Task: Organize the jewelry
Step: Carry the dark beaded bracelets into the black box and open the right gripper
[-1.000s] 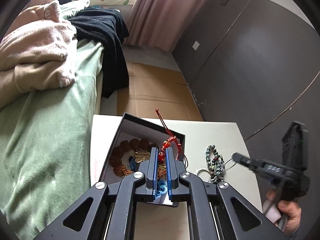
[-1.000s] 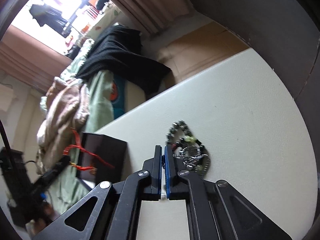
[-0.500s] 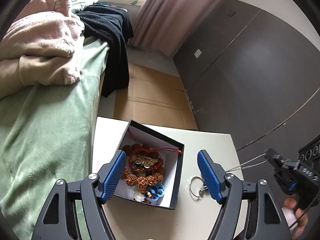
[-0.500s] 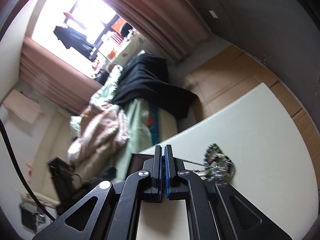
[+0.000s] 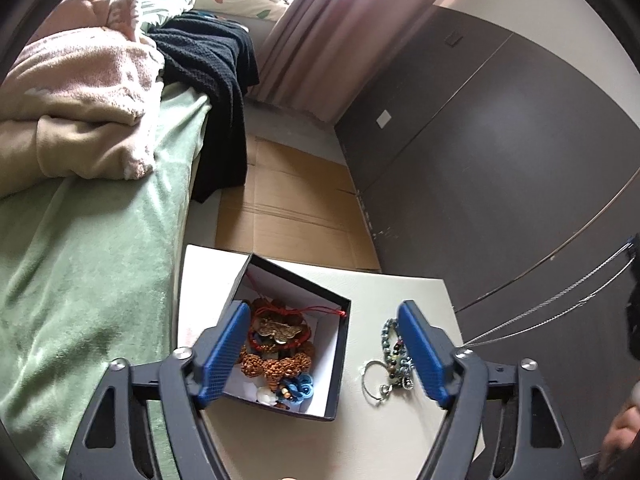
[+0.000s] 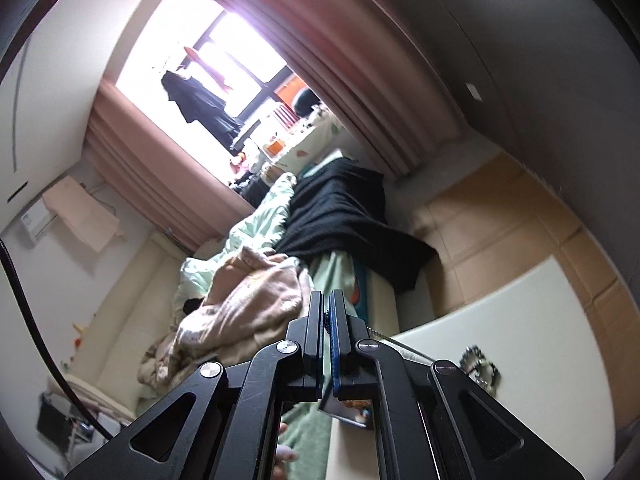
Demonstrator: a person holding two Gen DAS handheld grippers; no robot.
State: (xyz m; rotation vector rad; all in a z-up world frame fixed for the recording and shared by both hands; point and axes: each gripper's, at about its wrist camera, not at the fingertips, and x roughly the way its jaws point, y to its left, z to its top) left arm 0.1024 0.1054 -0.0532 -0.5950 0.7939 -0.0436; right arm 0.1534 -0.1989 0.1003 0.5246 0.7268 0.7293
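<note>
A black jewelry box with a white inside sits on the white table. It holds a red cord bracelet with gold coins, brown seed beads and a blue knot. My left gripper is open and empty above the box. A green bead bracelet and a silver ring lie to the right of the box. My right gripper is shut on a thin silver chain that stretches taut from the pile up and to the right. The pile also shows in the right wrist view.
A bed with a green blanket, pink blankets and a black throw runs along the table's left. Cardboard covers the floor beyond. A dark wardrobe wall stands on the right.
My left gripper let the red cord bracelet go into the box, opened wide and rose. My right gripper rose and tilted up, drawing the silver chain out of the pile.
</note>
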